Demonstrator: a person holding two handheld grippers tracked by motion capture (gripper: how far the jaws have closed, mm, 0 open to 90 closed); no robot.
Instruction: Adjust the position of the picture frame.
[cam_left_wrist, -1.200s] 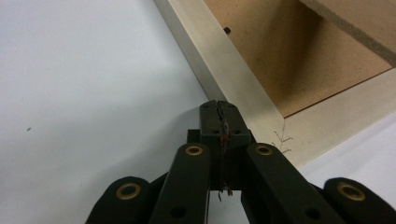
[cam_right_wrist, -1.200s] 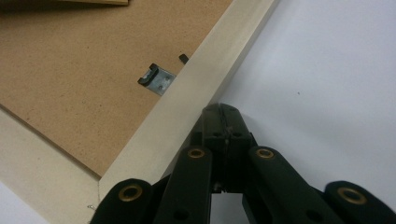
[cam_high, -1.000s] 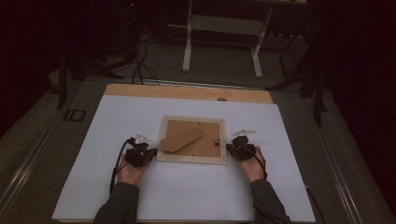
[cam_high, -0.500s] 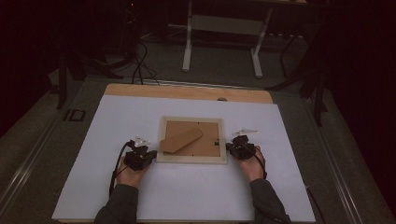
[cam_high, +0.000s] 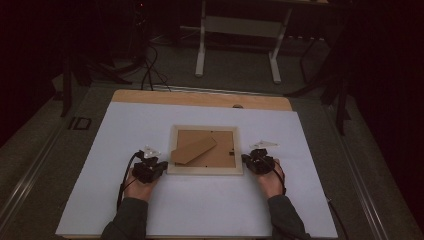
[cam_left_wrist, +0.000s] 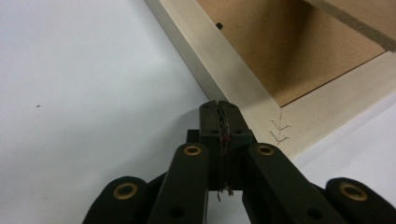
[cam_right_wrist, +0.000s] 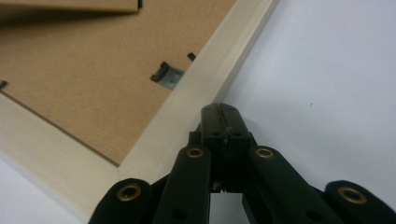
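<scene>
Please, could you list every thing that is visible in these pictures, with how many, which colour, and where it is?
picture frame: 1, pale wood, lying face down at the middle of the white sheet
backing board: 1, brown, set inside the frame
stand flap: 1, brown, on the backing board, toward its left
metal clip: 1, grey, at the board's edge near the right gripper
white sheet: 1, white, covering most of the table
table: 1, light wood, its far edge bare
metal stand: 1, white, on the floor beyond the table
cables: several, black, on the floor at far left
left gripper: 1, black, shut, at the frame's left side
right gripper: 1, black, shut, at the frame's right side
</scene>
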